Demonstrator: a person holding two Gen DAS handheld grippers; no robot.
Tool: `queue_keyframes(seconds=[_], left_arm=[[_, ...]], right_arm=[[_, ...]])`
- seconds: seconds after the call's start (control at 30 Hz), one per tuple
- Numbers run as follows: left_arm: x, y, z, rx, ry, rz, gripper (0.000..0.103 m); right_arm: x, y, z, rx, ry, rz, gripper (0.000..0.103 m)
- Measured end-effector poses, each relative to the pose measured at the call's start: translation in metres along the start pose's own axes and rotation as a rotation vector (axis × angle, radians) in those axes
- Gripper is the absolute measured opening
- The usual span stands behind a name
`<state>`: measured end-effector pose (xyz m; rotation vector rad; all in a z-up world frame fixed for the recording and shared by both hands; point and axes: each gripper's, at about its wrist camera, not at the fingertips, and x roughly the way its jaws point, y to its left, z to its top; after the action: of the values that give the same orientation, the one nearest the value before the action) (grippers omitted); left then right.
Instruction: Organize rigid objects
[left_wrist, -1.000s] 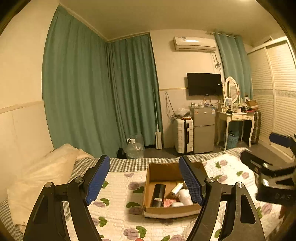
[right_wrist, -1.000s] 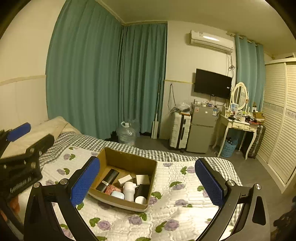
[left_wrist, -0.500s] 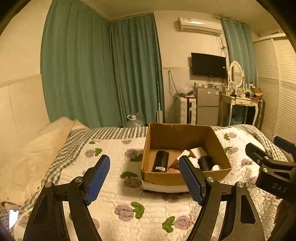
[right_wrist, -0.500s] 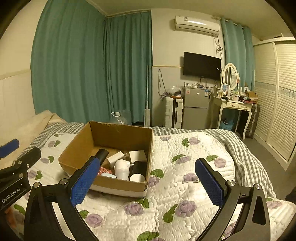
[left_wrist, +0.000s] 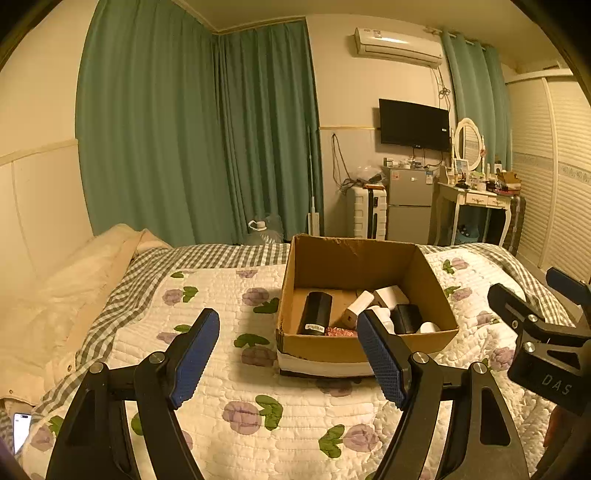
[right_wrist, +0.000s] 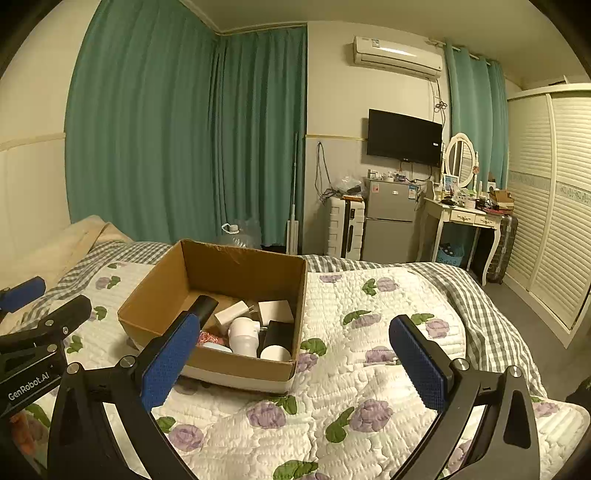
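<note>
Holding both grippers out over the bed, I have my left gripper (left_wrist: 288, 354) spread wide with nothing between its blue textured pads (left_wrist: 194, 354), and my right gripper (right_wrist: 295, 362) is just as wide and just as bare, its blue pads (right_wrist: 417, 367) well apart. Beneath them lies the white quilted bedspread printed with purple flowers and green leaves (right_wrist: 369, 369), edged by a grey-and-white checked sheet (left_wrist: 110, 306). At the far lower left of the left view a phone with a lit screen (left_wrist: 20, 432) lies at the edge of the bedding. Just ahead sits the open brown cardboard box with a white band around its base (left_wrist: 332, 347), resting on the quilt, in front of my left gripper and ahead-left of my right one. Inside it, jumbled together, I see a black cylindrical container with a white label (left_wrist: 315, 313) lying on its side at the left, a white rectangular charger block (right_wrist: 232, 312), a white square box (right_wrist: 275, 311), a white rounded bottle (right_wrist: 243, 334), a black boxy container (right_wrist: 279, 334), a white round cap (right_wrist: 275, 353) and something pinkish and speckled (left_wrist: 338, 332) at the near wall. Cream pillows (left_wrist: 74, 280) lie to the left. Beyond the bed stand teal curtains (left_wrist: 199, 140), a clear water jug (left_wrist: 264, 229), a white suitcase (left_wrist: 367, 212), a small silver fridge (left_wrist: 406, 203), a white dressing table with an oval mirror (left_wrist: 469, 195), a wall-mounted black television (left_wrist: 413, 125) and a white air conditioner (left_wrist: 399, 46).
</note>
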<state>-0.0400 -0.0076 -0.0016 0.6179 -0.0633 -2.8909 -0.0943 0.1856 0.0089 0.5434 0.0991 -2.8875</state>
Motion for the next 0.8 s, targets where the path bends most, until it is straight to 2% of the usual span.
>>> queue_keyframes(seconds=[0.8], left_arm=[[-0.0006,-0.0034,0.0002,0.004,0.012,-0.006,0.08]], right_arm=[[-0.0041,0.0007,-0.0008,-0.011,0.006,-0.001,0.103]])
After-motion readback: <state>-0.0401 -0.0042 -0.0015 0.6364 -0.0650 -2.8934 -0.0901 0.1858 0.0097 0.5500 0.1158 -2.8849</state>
